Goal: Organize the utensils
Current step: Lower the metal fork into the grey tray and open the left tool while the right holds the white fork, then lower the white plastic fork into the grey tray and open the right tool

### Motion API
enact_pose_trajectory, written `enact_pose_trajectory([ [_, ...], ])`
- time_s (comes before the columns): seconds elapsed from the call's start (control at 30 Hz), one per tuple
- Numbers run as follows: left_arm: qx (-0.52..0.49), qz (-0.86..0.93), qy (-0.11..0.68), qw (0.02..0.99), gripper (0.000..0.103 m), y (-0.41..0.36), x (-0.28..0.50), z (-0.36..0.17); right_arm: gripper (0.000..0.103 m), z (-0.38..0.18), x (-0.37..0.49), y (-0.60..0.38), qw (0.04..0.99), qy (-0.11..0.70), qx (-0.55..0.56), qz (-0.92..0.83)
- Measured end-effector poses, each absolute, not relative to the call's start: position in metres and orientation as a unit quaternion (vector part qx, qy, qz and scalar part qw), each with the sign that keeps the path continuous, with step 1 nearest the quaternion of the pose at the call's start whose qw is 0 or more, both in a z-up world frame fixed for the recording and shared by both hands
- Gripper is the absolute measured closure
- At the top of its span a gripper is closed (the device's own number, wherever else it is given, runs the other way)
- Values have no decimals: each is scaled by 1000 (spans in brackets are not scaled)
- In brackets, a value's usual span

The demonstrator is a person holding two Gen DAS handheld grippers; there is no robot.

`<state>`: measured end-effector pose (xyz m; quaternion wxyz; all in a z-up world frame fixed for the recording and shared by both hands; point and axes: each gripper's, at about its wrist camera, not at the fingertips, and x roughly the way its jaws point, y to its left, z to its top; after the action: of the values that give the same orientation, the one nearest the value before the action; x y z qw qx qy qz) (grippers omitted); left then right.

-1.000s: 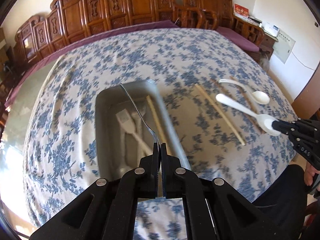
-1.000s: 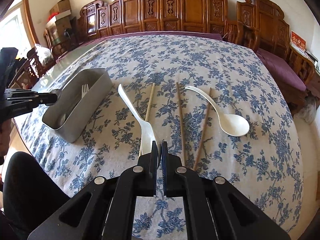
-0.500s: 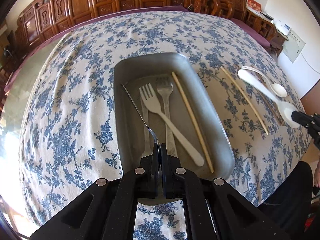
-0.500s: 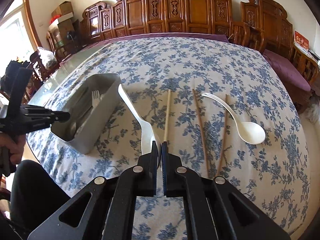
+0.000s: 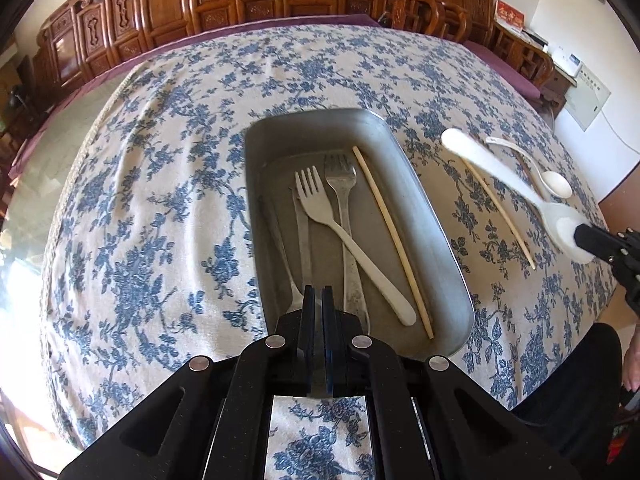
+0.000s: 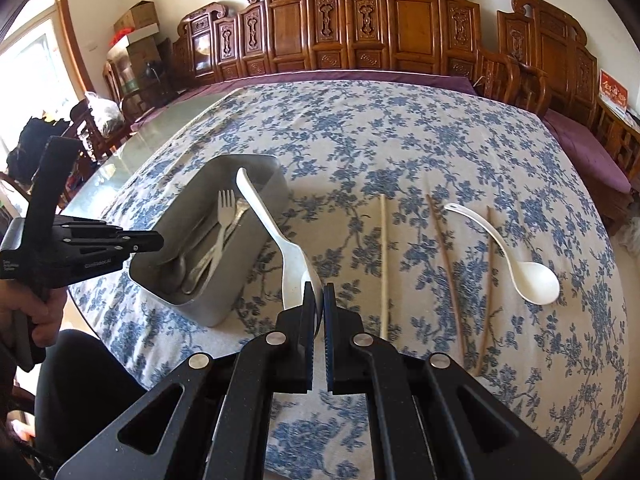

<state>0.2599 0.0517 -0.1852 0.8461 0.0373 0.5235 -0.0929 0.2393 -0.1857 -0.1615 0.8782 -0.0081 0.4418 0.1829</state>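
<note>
Gripping a white spoon point(image 6: 290, 248) by its bowl, the right hand-held gripper point(image 6: 319, 292) has its jaws nearly together on it, and the handle slants up over the rim of the metal tray point(image 6: 224, 300). The left hand-held gripper point(image 5: 317, 294) hangs over the near end of that tray point(image 5: 448, 264), its jaws closed tight on the thin end of a metal utensil point(image 5: 303, 240) that reaches down into the tray.

Only the left wrist view looks straight into the tray: a white fork point(image 5: 348, 240) lies across a metal fork point(image 5: 346, 216), with 1 pale chopstick point(image 5: 394, 240) along the right wall. The right wrist view shows these only as a foreshortened bunch.

That right view alone lays out the flowered cloth on the bench point(image 6: 400, 136) beside the tray: 1 pale chopstick point(image 6: 383, 264), 2 brown chopsticks point(image 6: 448, 276), and a second white spoon point(image 6: 528, 276) between the brown ones. It also shows a hand point(image 6: 44, 312) around the left tool's grip.
</note>
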Motion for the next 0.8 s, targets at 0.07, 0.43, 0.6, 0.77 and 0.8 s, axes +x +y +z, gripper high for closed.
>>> enact_pose_trajectory([
  [0.07, 35, -93, 518, 850, 101, 56, 257, -180, 98, -161, 240, -177, 878, 442, -10, 184],
  [0.43, 24, -77, 477, 875, 101, 87, 234, -152, 98, -162, 255, -127, 871, 455, -16, 184],
  [0.6, 20, -63, 468, 881, 101, 103, 226, -151, 98, -165, 266, -107, 868, 464, -23, 174],
  [0.77, 6, -52, 465, 884, 101, 119, 225, -152, 98, -168, 279, -88, 868, 468, -41, 160],
  [0.8, 6, -49, 463, 885, 101, 120, 225, -151, 98, -168, 281, -84, 868, 469, -45, 157],
])
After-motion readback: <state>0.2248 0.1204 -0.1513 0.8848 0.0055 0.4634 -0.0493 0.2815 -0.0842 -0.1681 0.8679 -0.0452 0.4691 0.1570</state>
